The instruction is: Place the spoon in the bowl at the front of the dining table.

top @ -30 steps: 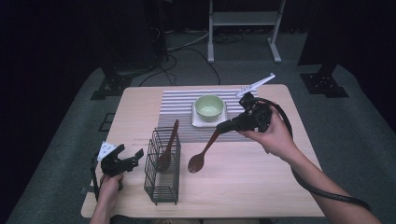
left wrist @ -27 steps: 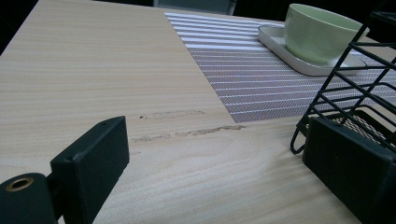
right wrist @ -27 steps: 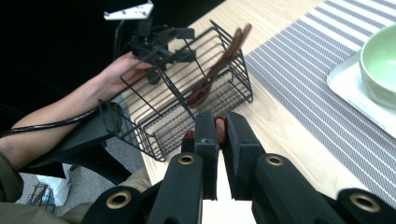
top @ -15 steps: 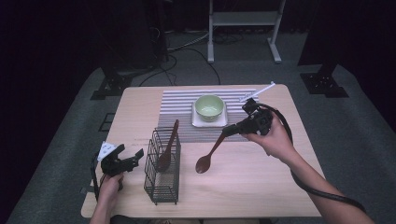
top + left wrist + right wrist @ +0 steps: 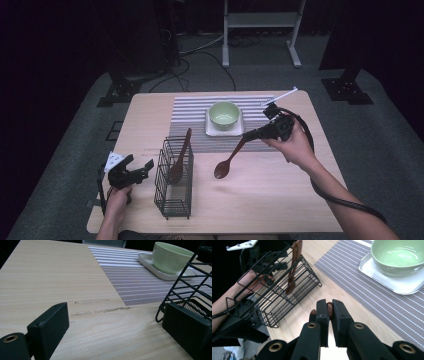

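Jaws of the right gripper (image 5: 251, 134) are pinching a stiff, light wooden spoon (image 5: 228, 161) by its handle end, right of the wire caddy (image 5: 173, 179), while the left gripper (image 5: 135, 172) is resting spread left of it.

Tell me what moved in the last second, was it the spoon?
Yes. The right gripper, shut on the brown wooden spoon, carried it a little to the right and toward the person, with the bowl end hanging lower over the table. Nothing was picked up or let go. The left gripper, the wire basket with its other spoon, and the green bowl stayed put.
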A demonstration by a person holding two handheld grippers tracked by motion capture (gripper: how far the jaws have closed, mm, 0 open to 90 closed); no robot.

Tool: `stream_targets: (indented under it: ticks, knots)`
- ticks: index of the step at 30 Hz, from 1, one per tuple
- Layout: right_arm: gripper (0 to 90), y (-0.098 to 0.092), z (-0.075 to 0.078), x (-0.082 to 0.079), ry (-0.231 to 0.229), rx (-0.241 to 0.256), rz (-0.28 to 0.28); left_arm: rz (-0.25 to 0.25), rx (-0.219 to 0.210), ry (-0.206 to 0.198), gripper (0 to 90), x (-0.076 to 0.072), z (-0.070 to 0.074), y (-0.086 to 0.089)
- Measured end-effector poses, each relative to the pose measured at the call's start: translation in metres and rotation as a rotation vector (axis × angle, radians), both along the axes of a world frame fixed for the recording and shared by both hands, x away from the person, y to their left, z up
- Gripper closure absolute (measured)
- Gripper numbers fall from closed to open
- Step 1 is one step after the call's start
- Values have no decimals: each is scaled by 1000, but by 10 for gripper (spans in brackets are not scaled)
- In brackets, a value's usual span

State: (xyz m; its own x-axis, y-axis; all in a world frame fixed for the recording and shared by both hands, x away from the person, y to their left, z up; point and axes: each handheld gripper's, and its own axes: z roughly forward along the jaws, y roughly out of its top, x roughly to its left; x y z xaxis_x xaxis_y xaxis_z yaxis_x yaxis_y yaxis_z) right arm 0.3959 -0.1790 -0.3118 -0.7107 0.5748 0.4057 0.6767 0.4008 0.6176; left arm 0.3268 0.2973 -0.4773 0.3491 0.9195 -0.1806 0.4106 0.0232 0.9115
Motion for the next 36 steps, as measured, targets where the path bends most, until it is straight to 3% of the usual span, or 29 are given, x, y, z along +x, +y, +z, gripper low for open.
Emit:
stream_targets:
  ticks: [24,36]
  knots:
    - [836,-2,-3,38,-7,-16,-100,-2,1,-2,64,0,0,0]
    - [836,-12,1,65,-10,-3,-185,-5,6,0,65,0,0,0]
